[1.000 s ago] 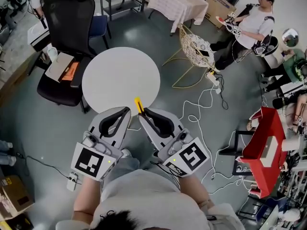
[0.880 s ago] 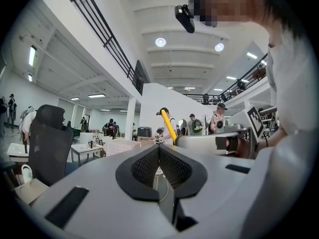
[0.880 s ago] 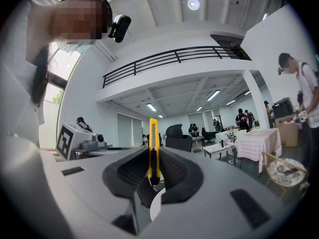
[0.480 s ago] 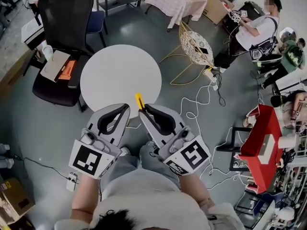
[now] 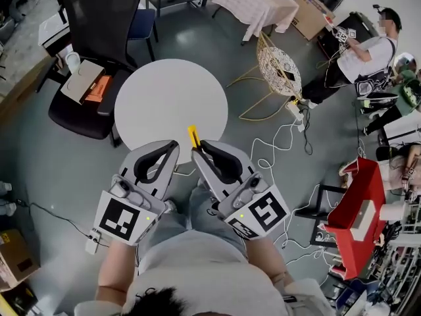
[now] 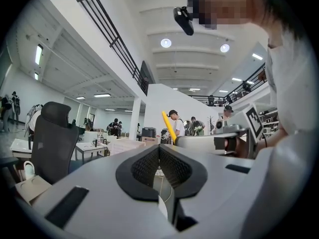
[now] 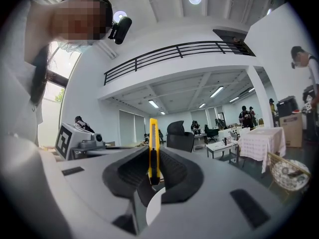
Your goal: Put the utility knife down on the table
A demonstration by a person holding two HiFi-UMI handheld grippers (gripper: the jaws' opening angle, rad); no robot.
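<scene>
Head view: right gripper (image 5: 196, 154) still clamps utility knife (image 5: 193, 135); left gripper (image 5: 172, 147) fingers together.

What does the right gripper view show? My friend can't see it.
The right gripper is shut on a yellow utility knife that sticks straight up between its dark jaws. Behind it stand a black office chair and faraway people.

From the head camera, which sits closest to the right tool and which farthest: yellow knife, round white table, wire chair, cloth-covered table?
Measured from the right tool:
1. The utility knife, clamped in its jaws and sticking out ahead.
2. The round white table, just ahead.
3. The wire chair, ahead and to the right.
4. The cloth-covered table, at the top of the view.
</scene>
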